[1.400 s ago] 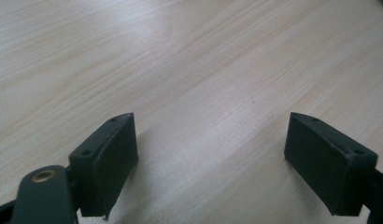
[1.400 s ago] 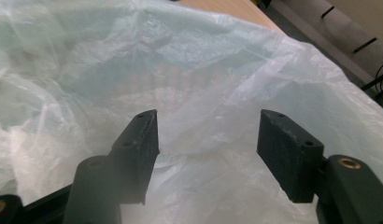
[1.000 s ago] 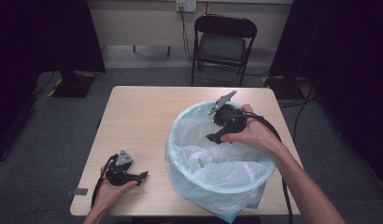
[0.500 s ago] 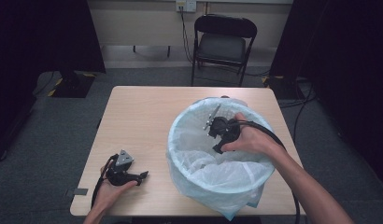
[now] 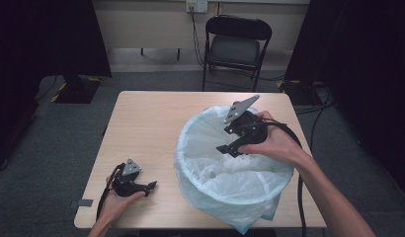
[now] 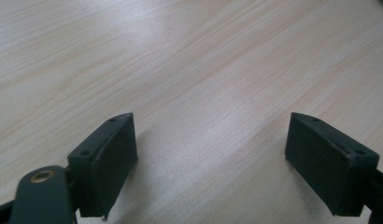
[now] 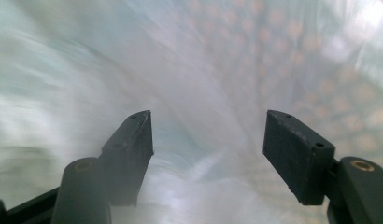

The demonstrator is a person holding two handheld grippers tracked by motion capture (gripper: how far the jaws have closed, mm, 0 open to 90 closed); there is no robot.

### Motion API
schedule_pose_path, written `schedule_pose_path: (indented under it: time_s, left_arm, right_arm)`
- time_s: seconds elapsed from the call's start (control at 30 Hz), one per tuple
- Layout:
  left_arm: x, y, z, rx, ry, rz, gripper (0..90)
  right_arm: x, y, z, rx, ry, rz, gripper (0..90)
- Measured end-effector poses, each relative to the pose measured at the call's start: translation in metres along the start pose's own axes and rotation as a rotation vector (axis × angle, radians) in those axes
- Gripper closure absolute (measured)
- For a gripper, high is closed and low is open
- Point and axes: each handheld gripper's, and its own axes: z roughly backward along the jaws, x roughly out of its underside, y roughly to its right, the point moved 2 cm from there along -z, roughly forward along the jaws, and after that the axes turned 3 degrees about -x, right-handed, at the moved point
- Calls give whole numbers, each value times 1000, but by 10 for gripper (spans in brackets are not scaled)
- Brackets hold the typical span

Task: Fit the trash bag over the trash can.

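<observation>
Lifted since the earlier frame, the right gripper (image 5: pixel 224 149) hovers over the bag-lined bin (image 5: pixel 230 173) at centre right, its empty jaws just opening; the left gripper (image 5: pixel 150 185) rests spread at lower left.

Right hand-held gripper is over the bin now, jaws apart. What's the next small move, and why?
Probably lower the right hand-held gripper toward the liner's loose, crumpled part inside the bin and press it down. Its jaws have just been opening, with nothing between them. The plastic looks bunched near the bottom, while the top already folds over the rim. The left hand-held gripper rests open on the table.
</observation>
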Motion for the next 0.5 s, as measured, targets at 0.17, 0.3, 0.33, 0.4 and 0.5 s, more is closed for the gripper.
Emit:
schedule_pose_path:
  time_s: [0.17, 0.3, 0.33, 0.4, 0.5]
  left_arm:
    - [0, 0, 0, -1, 0, 0, 161]
    - [0, 0, 0, -1, 1, 1, 158]
    - [0, 0, 0, -1, 1, 1, 158]
    - [0, 0, 0, -1, 1, 0, 157]
    - [0, 0, 0, -1, 1, 0, 158]
  right_arm:
    - [-3, -23, 28, -111, 116, 89, 319]
    - [-4, -35, 38, -202, 167, 133, 318]
    - [-4, -38, 37, -232, 162, 148, 320]
    - [-1, -45, 32, -299, 125, 183, 334]
    - [3, -53, 19, -354, 40, 223, 305]
